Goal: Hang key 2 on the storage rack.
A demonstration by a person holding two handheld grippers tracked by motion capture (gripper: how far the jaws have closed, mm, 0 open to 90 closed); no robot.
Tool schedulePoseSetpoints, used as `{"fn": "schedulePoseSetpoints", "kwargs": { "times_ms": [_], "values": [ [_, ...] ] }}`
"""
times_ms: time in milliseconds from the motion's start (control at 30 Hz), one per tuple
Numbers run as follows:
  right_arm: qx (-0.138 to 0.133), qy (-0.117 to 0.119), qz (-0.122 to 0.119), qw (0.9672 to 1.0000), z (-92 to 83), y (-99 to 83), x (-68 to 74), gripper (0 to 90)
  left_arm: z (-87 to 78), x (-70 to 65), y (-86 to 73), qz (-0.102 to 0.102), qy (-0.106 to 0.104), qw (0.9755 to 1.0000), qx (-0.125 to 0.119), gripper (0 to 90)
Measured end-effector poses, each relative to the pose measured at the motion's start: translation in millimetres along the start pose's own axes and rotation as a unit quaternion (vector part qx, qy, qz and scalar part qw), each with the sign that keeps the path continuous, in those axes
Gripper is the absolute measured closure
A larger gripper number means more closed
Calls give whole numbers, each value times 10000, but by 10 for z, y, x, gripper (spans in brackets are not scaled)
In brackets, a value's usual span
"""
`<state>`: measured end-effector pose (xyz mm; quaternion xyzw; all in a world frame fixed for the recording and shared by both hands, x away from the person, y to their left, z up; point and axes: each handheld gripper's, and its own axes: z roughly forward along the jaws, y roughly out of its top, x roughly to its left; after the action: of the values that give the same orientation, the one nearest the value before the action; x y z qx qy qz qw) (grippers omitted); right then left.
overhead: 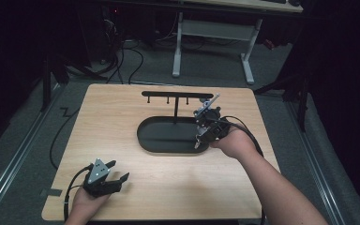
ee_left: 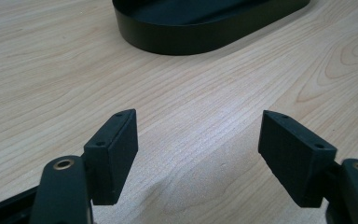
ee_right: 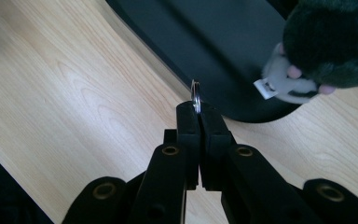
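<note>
A pale wooden table [overhead: 122, 122] sits in a dim room, on grey carpet, with dark cables trailing over the floor beyond its far edge and the white legs of a desk [overhead: 213, 42] further back. On the table lies a black oval tray [overhead: 164, 136], and from it rises a thin black stand with a crossbar [overhead: 176, 94] carrying small pegs.

The right gripper [overhead: 198, 141] is held at the near right end of the tray, tipped downward. In the right gripper view its two black jaws are pressed flat together, clenched on a thin metal key ring [ee_right: 195, 95] that pokes up just past the fingertips, edge-on. Just beyond the fingertips is the tray's curved rim, and up to the right of them hangs a dark furry keychain toy [ee_right: 331, 42] with a pale grey patch and a small white tag, close to the ring though I cannot tell how it is joined to it.

The left gripper [overhead: 118, 177] rests low over the near left part of the table, well apart from the tray. In the left gripper view its fingers [ee_left: 114, 156] stand released, a wide gap of bare wood grain between them and nothing in it; the tray's dark wall lies ahead of the fingertips, across open tabletop.
</note>
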<state>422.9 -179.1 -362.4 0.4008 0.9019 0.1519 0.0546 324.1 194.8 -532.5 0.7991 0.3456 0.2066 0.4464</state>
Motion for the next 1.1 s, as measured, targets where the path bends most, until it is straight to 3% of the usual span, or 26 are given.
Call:
{"fn": "schedulePoseSetpoints", "kwargs": {
  "times_ms": [167,267,600,733,767,867,1100],
  "values": [
    [7,22,87,10000,-34,101,14,889,0,0,-1,-12,-4,10000,-8,291],
    [-32,26,-24,10000,-42,171,-23,889,-3,4,0,-18,-24,10000,6,290],
    [-64,-23,70,10000,-87,380,-120,889,-3,7,-1,-27,-47,10000,-4,289],
    [-62,-41,223,9997,-116,472,-145,889,-3,6,-1,-22,-42,10000,-7,289],
    [-101,-42,126,9999,-117,494,-169,889,-3,5,-1,-23,-42,10000,-3,289],
    [-107,-42,234,9997,-127,552,-182,889,-4,6,-1,-18,-48,10000,3,289],
    [-154,-101,205,9996,-144,688,-245,889,-3,7,-2,-21,-60,10000,0,289]
  ]
}}
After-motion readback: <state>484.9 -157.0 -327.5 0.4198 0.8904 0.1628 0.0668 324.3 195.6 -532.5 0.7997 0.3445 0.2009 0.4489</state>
